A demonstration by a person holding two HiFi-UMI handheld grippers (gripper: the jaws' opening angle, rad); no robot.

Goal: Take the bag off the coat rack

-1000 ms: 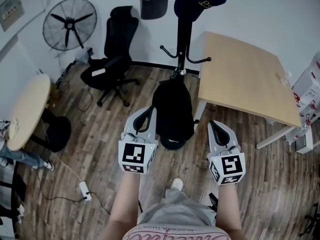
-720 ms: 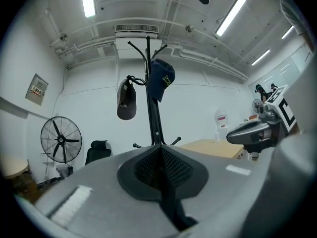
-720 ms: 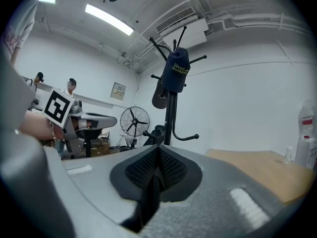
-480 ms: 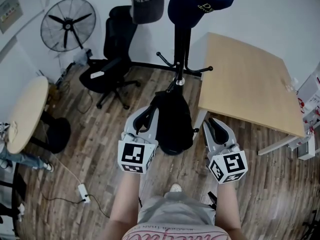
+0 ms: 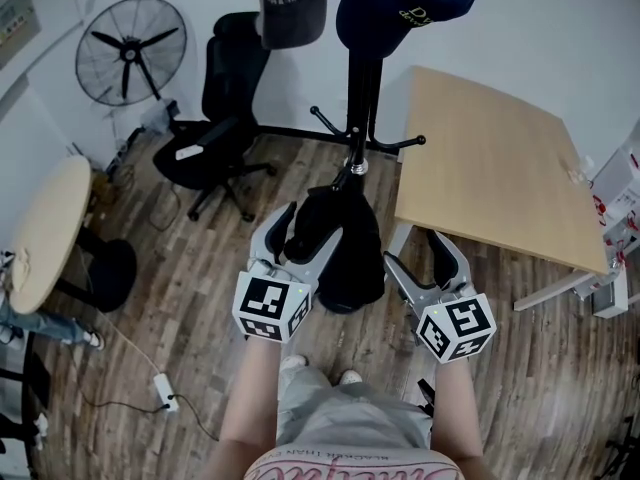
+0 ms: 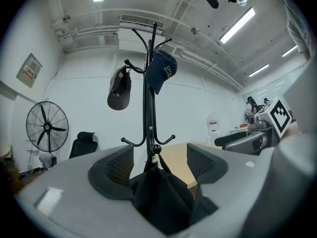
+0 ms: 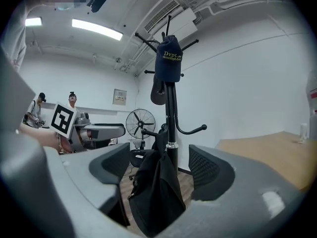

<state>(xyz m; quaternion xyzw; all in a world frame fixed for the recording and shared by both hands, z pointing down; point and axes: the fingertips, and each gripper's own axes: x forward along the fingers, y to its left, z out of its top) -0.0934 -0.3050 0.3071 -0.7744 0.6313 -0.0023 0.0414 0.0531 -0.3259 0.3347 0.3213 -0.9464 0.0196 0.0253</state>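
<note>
A black bag (image 5: 340,248) hangs low on the black coat rack (image 5: 360,88), from a knobbed hook. My left gripper (image 5: 308,232) is at the bag's left edge, and its jaws are opening. In the left gripper view the bag (image 6: 161,197) shows in the gap of the left gripper (image 6: 157,165), and the pads are off it. My right gripper (image 5: 416,258) is to the right of the bag, its jaws opening wide. In the right gripper view the bag (image 7: 156,192) hangs ahead of the right gripper (image 7: 161,165), untouched.
A grey cap (image 5: 290,8) and a navy cap (image 5: 405,3) hang on the rack's top hooks. A wooden table (image 5: 490,158) stands close on the right. A black office chair (image 5: 225,118), a fan (image 5: 125,48) and a round table (image 5: 45,228) are on the left.
Both grippers' jaws have gone from shut to spread apart. The grippers have come closer to the bag, the left one reaching its left edge.
</note>
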